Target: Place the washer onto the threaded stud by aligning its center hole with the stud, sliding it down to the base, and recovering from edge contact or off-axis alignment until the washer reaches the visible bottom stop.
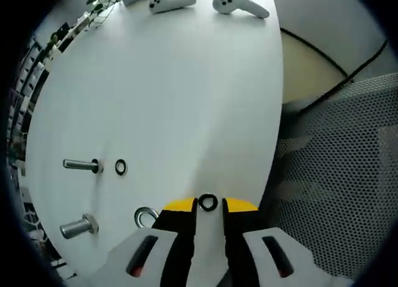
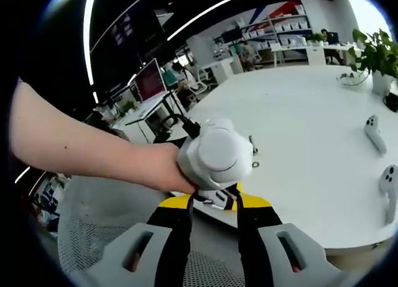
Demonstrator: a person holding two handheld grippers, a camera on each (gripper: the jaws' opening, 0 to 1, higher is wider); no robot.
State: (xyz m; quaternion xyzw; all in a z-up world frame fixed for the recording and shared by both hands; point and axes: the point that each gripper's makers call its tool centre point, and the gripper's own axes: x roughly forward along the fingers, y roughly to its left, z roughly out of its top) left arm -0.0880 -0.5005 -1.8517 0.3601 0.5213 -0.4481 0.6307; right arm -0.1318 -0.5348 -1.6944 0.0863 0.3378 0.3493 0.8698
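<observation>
Two threaded studs lie on their sides at the left of the white table (image 1: 186, 81): the farther stud (image 1: 81, 165) and the nearer stud (image 1: 78, 226). A dark washer (image 1: 120, 167) lies flat beside the farther stud's head. A metal ring (image 1: 145, 217) lies by the nearer one. My left gripper (image 1: 209, 204) has its yellow-tipped jaws shut on another dark washer (image 1: 208, 203), low over the table's near edge. In the right gripper view, a person's hand (image 2: 158, 169) holds the left gripper's white body (image 2: 214, 151). My right gripper (image 2: 213, 203) stands open behind it with nothing between its jaws.
Two white controllers (image 1: 171, 2) (image 1: 239, 5) lie at the table's far end, also seen as controllers (image 2: 373, 132) (image 2: 390, 182). A grey mesh chair (image 1: 336, 175) stands off the table's edge. A potted plant (image 2: 373, 53) sits on the table.
</observation>
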